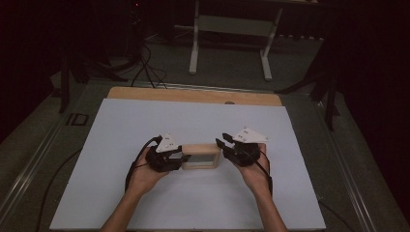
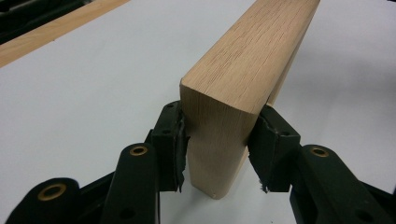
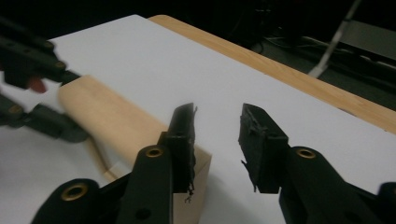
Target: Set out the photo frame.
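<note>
A light wooden piece, frame-like with a grey middle, lies near the centre of the white sheet. My left gripper holds its left end. In the left gripper view both pads press on the sides of the wood, which runs away from the left gripper. My right gripper is at the piece's right end with its jaws apart. In the right gripper view the wood lies behind the left jaw, and nothing sits between the pads of the right gripper.
The white sheet covers a wooden tabletop whose bare far edge shows at the back. Beyond it a white stand is on the floor, and black cables trail at the back left. A metal rail runs along the table's left side.
</note>
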Demonstrator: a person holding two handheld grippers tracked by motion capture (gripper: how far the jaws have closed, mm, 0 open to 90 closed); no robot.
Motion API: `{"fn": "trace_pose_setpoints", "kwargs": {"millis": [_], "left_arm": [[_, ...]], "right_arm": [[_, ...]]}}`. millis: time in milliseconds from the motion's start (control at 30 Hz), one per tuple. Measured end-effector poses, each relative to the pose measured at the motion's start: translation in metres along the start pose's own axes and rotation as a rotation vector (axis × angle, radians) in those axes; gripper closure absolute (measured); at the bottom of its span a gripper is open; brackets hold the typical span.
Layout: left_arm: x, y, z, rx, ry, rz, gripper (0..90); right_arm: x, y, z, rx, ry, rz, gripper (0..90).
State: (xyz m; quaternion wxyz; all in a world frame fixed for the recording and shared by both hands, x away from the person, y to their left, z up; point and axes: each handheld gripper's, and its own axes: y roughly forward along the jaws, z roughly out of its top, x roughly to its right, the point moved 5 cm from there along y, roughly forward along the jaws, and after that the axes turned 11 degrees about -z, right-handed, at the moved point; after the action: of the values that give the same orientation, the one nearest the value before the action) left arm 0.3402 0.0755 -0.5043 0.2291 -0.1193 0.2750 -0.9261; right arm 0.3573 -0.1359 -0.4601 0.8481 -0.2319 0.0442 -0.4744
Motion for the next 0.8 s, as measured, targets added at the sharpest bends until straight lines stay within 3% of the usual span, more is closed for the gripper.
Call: {"fn": "trace_pose_setpoints", "kwargs": {"millis": [433, 533, 567, 633, 800], "left_arm": [[-0.001, 0.001, -0.002, -0.007, -0.006, -0.006, 57.2], [-0.001, 0.001, -0.002, -0.010, -0.007, -0.005, 57.1], [-0.001, 0.002, -0.002, -0.013, -0.009, -0.004, 56.9], [-0.001, 0.003, -0.003, -0.012, -0.011, -0.002, 56.8], [-0.002, 0.004, -0.007, -0.007, -0.024, -0.008, 56.9]], "right_arm": [[-0.002, -0.012, -0.024, 0.003, -0.020, 0.085, 52.1], [-0.005, -0.010, -0.028, -0.015, -0.023, 0.120, 49.0], [-0.007, -0.006, -0.034, -0.047, -0.042, 0.148, 46.1], [-0.009, 0.000, -0.039, -0.074, -0.047, 0.150, 44.6], [-0.008, 0.008, -0.041, -0.077, -0.049, 0.154, 40.8]]}}
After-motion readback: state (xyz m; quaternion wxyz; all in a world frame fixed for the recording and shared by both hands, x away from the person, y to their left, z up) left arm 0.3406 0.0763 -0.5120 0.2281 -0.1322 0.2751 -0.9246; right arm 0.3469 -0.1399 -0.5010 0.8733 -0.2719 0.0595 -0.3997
